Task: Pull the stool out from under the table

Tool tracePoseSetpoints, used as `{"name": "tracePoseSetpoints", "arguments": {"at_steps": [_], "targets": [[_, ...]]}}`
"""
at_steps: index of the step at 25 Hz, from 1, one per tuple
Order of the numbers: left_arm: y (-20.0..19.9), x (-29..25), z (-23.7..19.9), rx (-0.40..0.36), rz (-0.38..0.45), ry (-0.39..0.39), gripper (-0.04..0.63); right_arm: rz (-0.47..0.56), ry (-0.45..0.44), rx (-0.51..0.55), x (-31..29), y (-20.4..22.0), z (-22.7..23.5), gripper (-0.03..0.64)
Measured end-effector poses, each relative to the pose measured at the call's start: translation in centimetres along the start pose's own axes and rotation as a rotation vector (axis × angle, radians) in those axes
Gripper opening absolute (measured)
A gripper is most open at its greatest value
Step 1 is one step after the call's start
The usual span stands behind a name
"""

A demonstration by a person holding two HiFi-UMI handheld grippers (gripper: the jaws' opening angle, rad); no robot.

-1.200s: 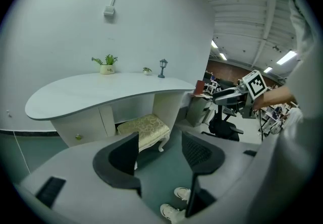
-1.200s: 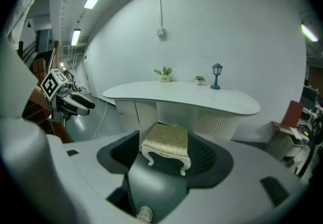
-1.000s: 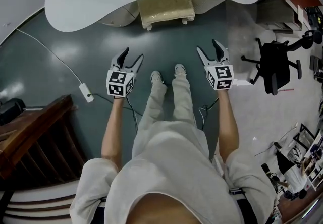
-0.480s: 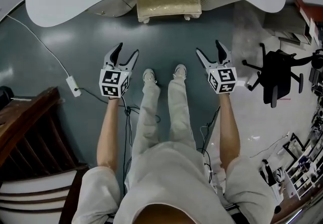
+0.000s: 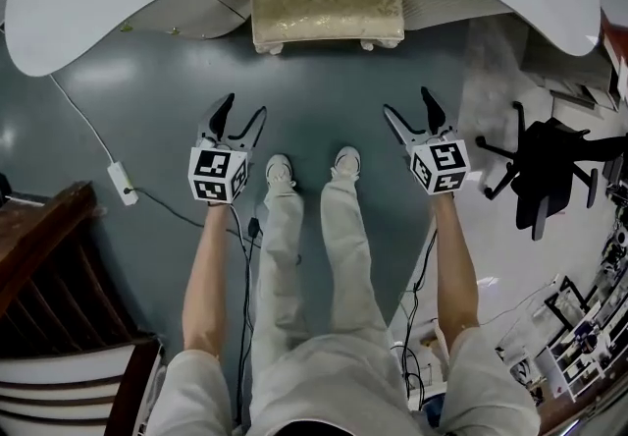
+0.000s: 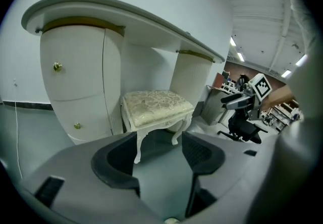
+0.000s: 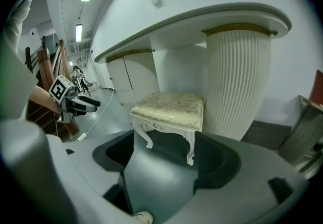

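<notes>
The stool (image 5: 327,0), with a cream brocade seat and white curved legs, stands half under the white curved table top (image 5: 98,12). In the head view both grippers hang over the grey-green floor, well short of the stool. My left gripper (image 5: 243,108) is open and empty, and so is my right gripper (image 5: 408,102). Through the left gripper view the stool (image 6: 156,102) stands beyond the open jaws (image 6: 159,152). From the right gripper view the stool (image 7: 171,104) also lies ahead of the spread jaws (image 7: 164,155), with only floor between them.
The person's shoes (image 5: 280,169) stand between the grippers. A white cable with a switch box (image 5: 122,182) runs across the floor at the left. At the right is a black office chair (image 5: 545,169), at the lower left a wooden railing (image 5: 49,277). A ribbed pedestal (image 7: 237,81) flanks the stool.
The person has stepped toward the table, so the stool and table top sit larger and nearer in the head view. Both grippers stay spread and empty ahead of the body.
</notes>
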State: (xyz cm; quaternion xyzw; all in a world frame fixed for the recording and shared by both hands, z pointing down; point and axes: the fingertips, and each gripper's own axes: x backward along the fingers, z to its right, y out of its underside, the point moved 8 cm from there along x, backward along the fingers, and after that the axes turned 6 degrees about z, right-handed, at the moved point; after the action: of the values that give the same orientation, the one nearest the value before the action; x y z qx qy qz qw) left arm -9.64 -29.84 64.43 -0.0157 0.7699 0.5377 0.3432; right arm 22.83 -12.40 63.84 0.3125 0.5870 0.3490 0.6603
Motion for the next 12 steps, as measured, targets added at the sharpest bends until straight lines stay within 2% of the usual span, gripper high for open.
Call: {"name": "tracePoseSetpoints", "arguments": {"at_steps": [5,9,12], "targets": [[4.3,-4.7,-2.0,0.001,-0.027,-0.004,0.263,-0.028,0.001,-0.007,-4.8,4.1,2.9,0.365],[7.4,-8.1,-3.9,0.034,-0.030,-0.026,0.271,-0.024,0.024,-0.020,-8.3,6.9,4.4,0.377],[9.0,-10.5,-4.6,0.017,-0.040,-0.027,0.279,-0.029,0.036,-0.030,-10.9,8.6,6.0,0.390]]}}
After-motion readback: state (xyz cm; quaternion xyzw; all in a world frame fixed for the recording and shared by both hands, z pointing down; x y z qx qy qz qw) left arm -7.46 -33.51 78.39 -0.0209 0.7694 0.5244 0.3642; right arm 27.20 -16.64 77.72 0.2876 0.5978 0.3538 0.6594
